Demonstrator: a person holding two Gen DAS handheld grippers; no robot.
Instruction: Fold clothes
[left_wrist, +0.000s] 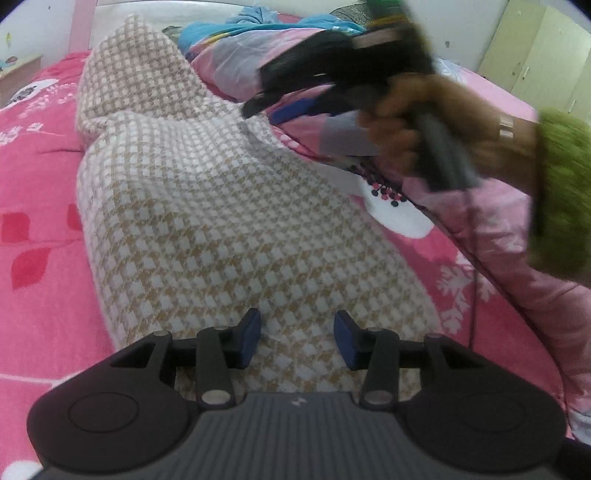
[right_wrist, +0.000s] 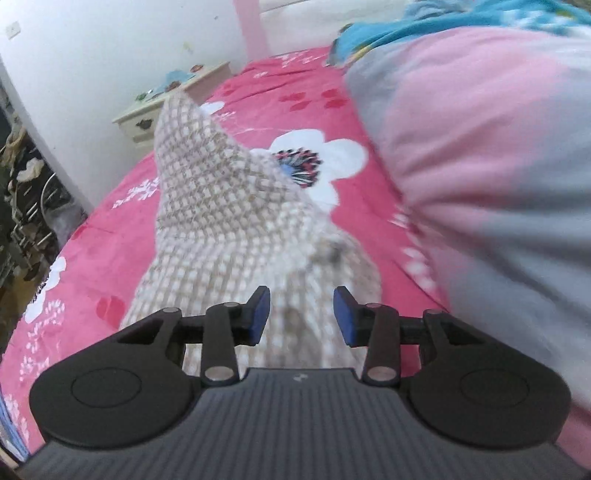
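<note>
Beige-and-white houndstooth knit garment (left_wrist: 207, 221) lies lengthwise on the bed (left_wrist: 40, 236), running from the bottom centre of the left wrist frame up to the upper left, where its far end rises in a rounded hump. Bed cover is pink plush with white flowers and red leaves. Left gripper (left_wrist: 296, 339) sits at bottom centre directly over the near end of the garment; its jaws stand wide apart with only fabric showing in the gap, nothing clamped. Right gripper (left_wrist: 295, 92) appears blurred in the upper right of the same frame, held by a hand (left_wrist: 399, 129) with a band at the wrist and a green fuzzy sleeve (left_wrist: 557, 192) at the right edge; it hangs above the pink-and-grey quilt (left_wrist: 258, 62) bunched beside the garment. From the right wrist view, the right gripper (right_wrist: 301, 314) has its jaws wide, empty, with the garment (right_wrist: 221, 206) below and ahead of them, its far end peaked toward the upper left of the frame. Whether the pads touch the fabric cannot be told from either view. Quilt (right_wrist: 480, 166) fills the right side of this frame, blurred. Blue cloth (right_wrist: 424, 26) lies at the top right behind the quilt. Cream nightstand (right_wrist: 155, 110) stands at upper left beside the bed, small items on top too blurred to identify; its drawer is closed.
</note>
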